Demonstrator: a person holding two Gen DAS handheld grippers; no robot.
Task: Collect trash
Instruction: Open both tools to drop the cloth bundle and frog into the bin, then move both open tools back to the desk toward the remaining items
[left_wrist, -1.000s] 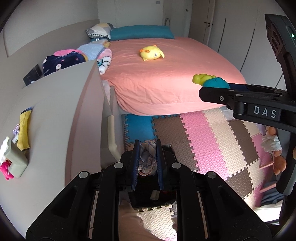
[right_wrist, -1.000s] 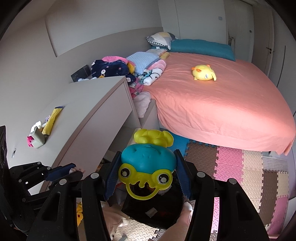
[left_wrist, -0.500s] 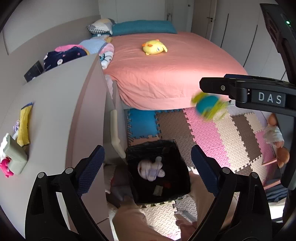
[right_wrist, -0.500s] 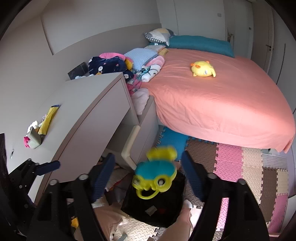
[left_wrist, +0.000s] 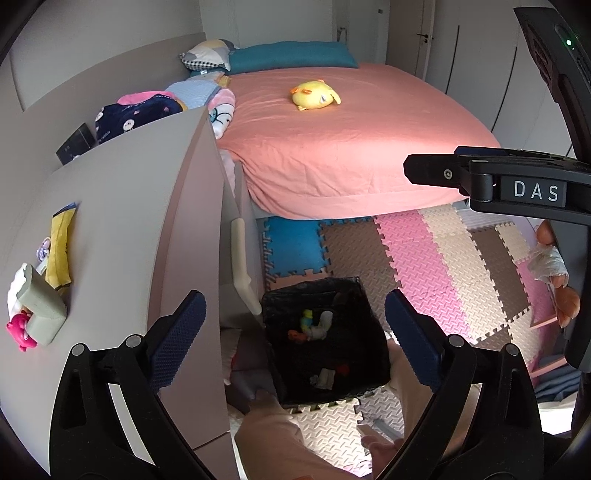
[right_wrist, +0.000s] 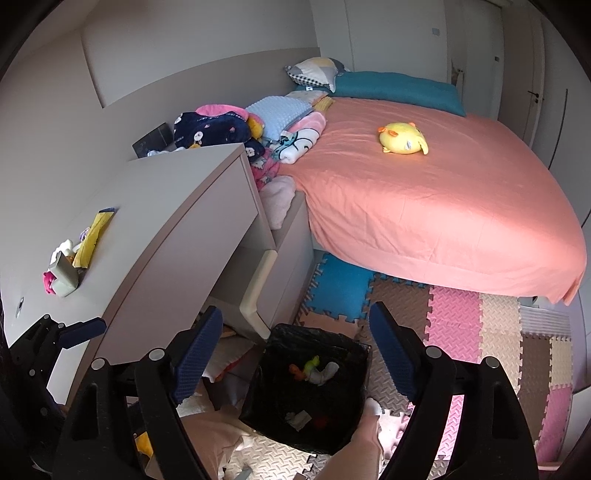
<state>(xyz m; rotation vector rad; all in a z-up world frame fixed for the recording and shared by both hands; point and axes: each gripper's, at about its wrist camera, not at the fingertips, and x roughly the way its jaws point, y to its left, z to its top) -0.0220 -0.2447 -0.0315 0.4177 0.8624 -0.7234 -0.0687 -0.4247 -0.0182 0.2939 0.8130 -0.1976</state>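
your left gripper (left_wrist: 293, 325) hangs over the black bin (left_wrist: 351, 384) with its jaws spread wide and still easing a little wider, and nothing sits between the pads. the bin's mouth shows straight through the gap, and down inside it lie a small yellow-green scrap (left_wrist: 306, 318), a pale crumpled piece (left_wrist: 322, 326), an orange bit (left_wrist: 295, 335) and a grey scrap (left_wrist: 325, 378) nearer you.

your right gripper (right_wrist: 295, 341) is also above the bin (right_wrist: 347, 435), jaws well apart, empty, with the same bits of trash visible below and between them. from the left camera, one of its black fingers (left_wrist: 436, 171) crosses the view to the right of your left jaws, above the foam floor mats (left_wrist: 443, 266).

left of both pairs of jaws stands the grey desk (left_wrist: 122, 221), with a yellow wrapper (left_wrist: 61, 251) and a pink toy (left_wrist: 20, 330) on top. beyond the jaws lies the pink bed (left_wrist: 351, 147) with a yellow plush (left_wrist: 314, 95) on it.
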